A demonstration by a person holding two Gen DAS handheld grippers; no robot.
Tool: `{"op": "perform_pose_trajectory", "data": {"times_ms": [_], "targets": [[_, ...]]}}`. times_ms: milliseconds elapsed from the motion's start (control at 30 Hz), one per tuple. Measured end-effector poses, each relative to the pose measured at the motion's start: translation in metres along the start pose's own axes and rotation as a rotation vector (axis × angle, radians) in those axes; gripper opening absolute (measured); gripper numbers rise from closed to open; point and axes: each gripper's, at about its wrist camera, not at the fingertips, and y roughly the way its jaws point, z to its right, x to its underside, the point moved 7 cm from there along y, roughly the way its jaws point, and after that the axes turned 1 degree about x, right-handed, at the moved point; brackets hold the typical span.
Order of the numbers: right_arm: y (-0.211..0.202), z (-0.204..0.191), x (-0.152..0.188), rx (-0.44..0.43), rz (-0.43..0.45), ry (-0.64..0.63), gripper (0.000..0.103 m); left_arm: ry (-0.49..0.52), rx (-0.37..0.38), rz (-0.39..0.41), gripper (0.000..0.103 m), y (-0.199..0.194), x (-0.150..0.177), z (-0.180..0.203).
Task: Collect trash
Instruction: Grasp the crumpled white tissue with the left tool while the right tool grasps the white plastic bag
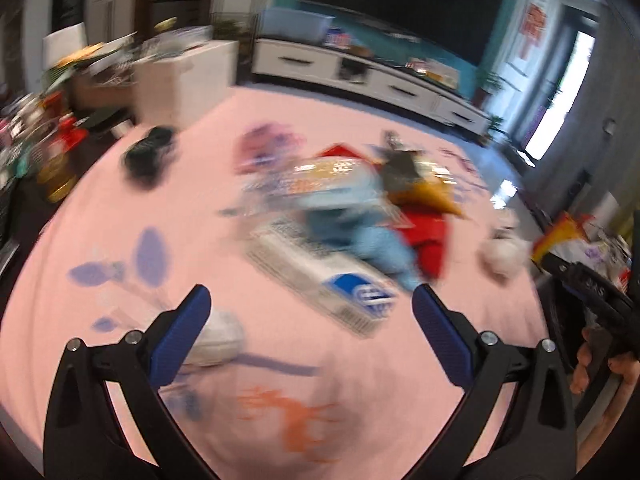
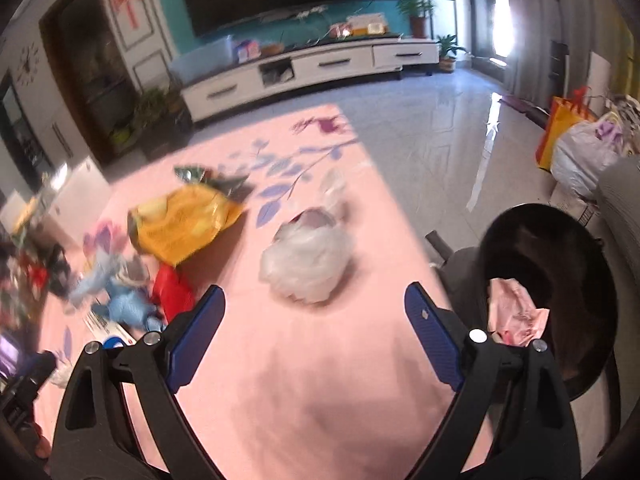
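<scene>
Both grippers, left (image 1: 312, 304) and right (image 2: 314, 306), angled down over the pink rug (image 2: 320, 380), jaws wide, empty.

The left gripper (image 1: 312, 320) angles downward, its 2 blue-padded fingers (image 1: 182, 336) spread wide with nothing between them. At 4 o'clock in the left wrist view, a hand (image 1: 600, 364) wraps the black handle of the other tool. The right gripper (image 2: 314, 320) also tilts down, its 2 fingers (image 2: 196, 336) parted wide and empty, black arms at 7 and 5 o'clock.
</scene>
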Motion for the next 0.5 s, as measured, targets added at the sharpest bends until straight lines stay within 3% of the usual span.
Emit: {"op": "perform_pose_trajectory", "data": {"times_ms": [133, 233, 500], "targets": [[0.018, -0.015, 0.008, 0.028, -0.017, -0.040, 0.089, -0.067, -0.095, -0.005, 0.100, 0.002, -0.003, -0.041], [0.028, -0.017, 0.006, 0.048, -0.002, -0.037, 0.089, -0.102, -0.093, -0.037, 0.100, 0.006, -0.005, -0.059], [0.052, -0.020, -0.014, 0.071, 0.022, -0.015, 0.089, -0.094, -0.046, -0.137, 0.100, 0.030, 0.008, -0.057]]}}
